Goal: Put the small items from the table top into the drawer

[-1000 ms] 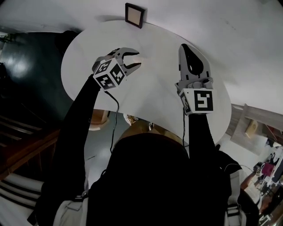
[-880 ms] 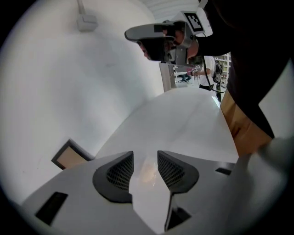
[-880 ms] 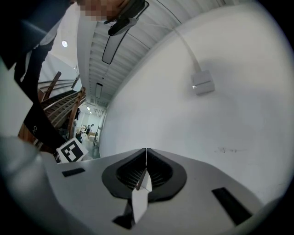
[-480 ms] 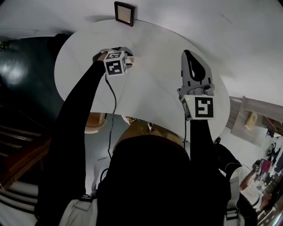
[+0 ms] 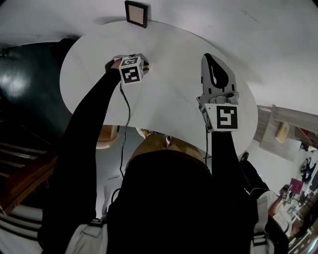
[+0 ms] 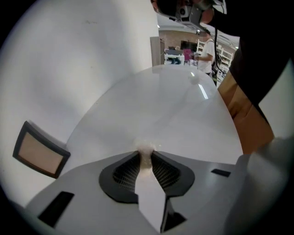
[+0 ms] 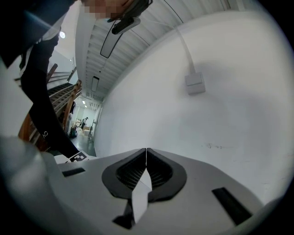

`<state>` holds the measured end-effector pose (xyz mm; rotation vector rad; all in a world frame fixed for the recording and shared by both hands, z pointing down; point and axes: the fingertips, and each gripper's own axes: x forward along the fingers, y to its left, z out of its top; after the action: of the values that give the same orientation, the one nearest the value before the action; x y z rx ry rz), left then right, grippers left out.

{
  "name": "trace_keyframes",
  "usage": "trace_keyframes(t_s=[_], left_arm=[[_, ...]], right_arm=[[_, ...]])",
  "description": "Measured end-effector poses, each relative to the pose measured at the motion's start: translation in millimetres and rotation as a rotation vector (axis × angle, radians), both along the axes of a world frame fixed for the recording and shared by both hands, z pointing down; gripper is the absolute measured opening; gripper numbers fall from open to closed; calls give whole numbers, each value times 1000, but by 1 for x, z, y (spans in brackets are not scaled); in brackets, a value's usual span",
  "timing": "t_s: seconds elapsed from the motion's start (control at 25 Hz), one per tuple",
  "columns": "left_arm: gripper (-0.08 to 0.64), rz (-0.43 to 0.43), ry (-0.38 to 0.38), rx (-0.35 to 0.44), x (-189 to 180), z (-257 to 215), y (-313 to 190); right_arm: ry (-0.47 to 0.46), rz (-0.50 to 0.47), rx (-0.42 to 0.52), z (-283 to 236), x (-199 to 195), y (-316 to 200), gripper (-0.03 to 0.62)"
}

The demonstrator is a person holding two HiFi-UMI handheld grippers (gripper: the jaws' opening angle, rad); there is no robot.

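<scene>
1. Two grippers work over one round white table (image 5: 169,104); a small picture frame (image 5: 135,13) stands at the table's far edge.
2. Left gripper (image 6: 146,155) points steeply down at the table top, near the frame; its jaws have just been closing; fingers pinch a small pale item (image 6: 146,148) at their tips; the item sits at the table surface; whether it is lifted clear, cannot tell; kind of item not discernible.
3. Right gripper (image 7: 146,153) is held level above the table's right side, well apart from the left gripper; fingers pressed together, tips touching, nothing between them; it faces a white wall (image 7: 220,119) with a small white box (image 7: 195,84) on it.
</scene>
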<state>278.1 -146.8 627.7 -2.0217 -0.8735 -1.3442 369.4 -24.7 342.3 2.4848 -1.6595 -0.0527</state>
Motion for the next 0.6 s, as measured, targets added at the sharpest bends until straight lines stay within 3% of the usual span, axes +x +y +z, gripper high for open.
trace_keyframes(t_s=[0.32, 0.6], left_arm=[[94, -355, 290, -216, 15, -81, 14], [94, -679, 679, -363, 8, -177, 15]], right_arm=[[37, -68, 13, -5, -14, -16, 28], [40, -138, 118, -30, -39, -29, 28]])
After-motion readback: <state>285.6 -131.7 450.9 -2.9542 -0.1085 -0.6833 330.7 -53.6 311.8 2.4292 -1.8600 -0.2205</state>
